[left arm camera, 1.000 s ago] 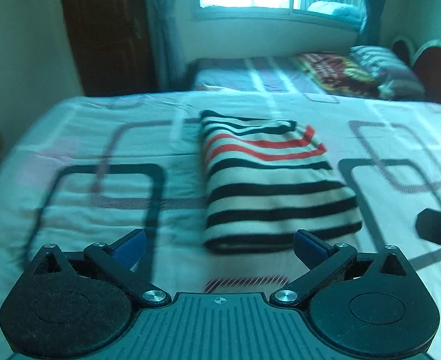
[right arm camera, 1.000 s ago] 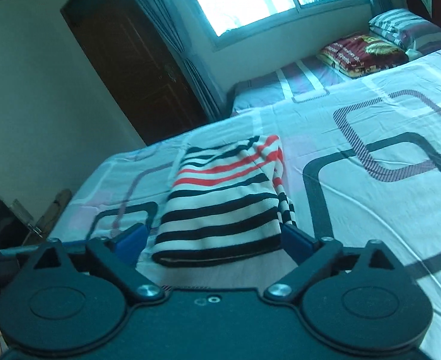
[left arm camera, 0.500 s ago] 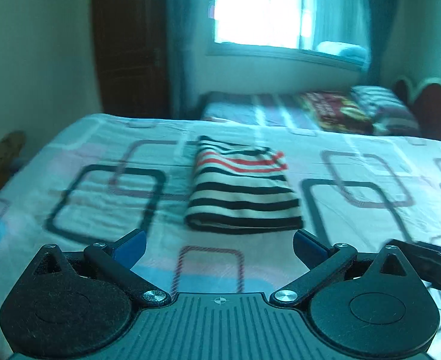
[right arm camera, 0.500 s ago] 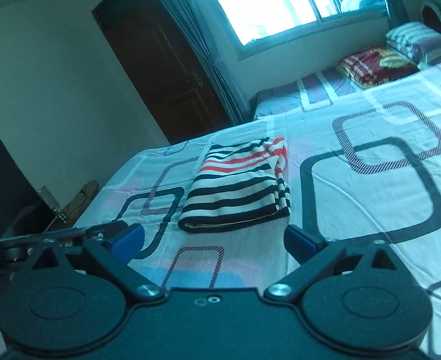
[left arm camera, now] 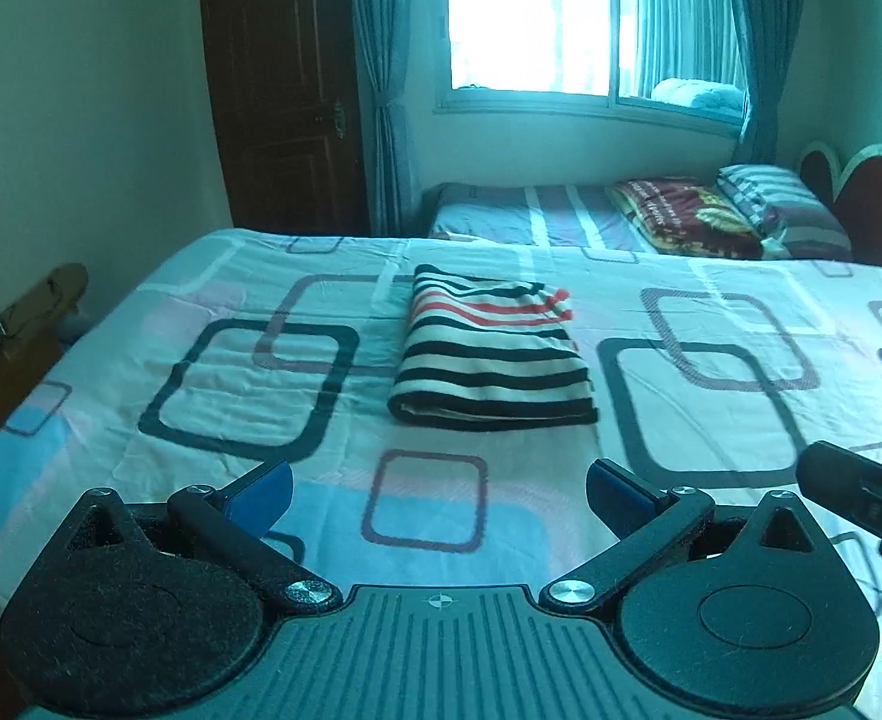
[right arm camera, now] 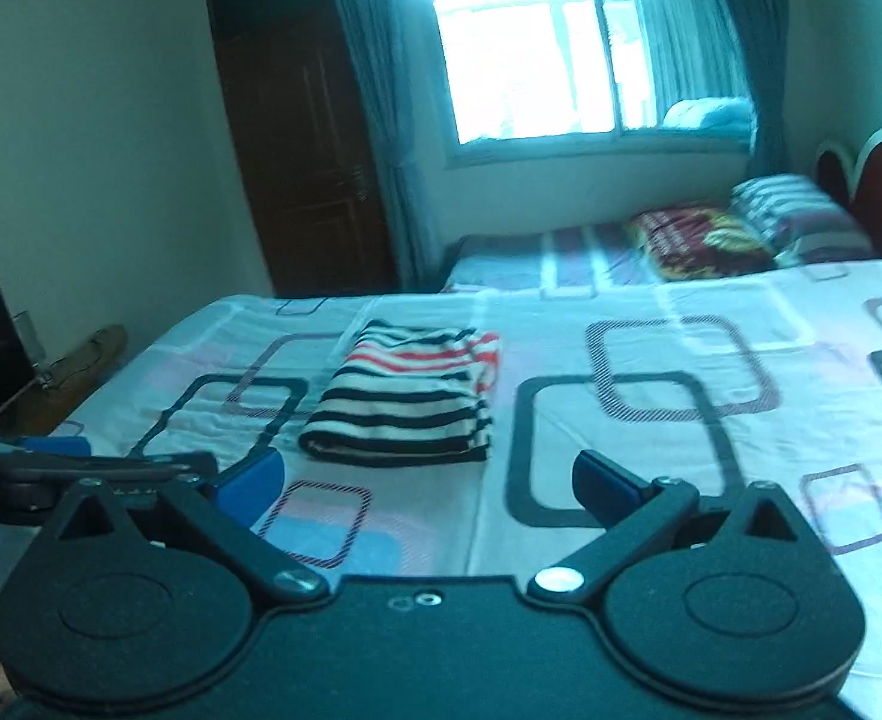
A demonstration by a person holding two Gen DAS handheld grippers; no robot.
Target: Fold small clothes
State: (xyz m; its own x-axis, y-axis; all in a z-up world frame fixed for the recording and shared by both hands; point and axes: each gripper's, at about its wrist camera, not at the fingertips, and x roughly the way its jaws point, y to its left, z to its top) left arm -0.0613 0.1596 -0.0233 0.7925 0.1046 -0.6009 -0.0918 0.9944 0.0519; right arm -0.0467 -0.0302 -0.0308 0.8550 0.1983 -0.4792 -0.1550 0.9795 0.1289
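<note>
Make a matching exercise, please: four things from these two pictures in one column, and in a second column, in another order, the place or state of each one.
Things:
1. striped garment
2. left gripper
3. wooden door
4. red patterned pillow

Places or states:
A. on the farther bed, below the window
B. folded, lying on the patterned bedsheet
C. to the left of the curtain, closed
D. open, with nothing between the blue pads

Pairs: 1-B, 2-D, 3-C, 4-A
</note>
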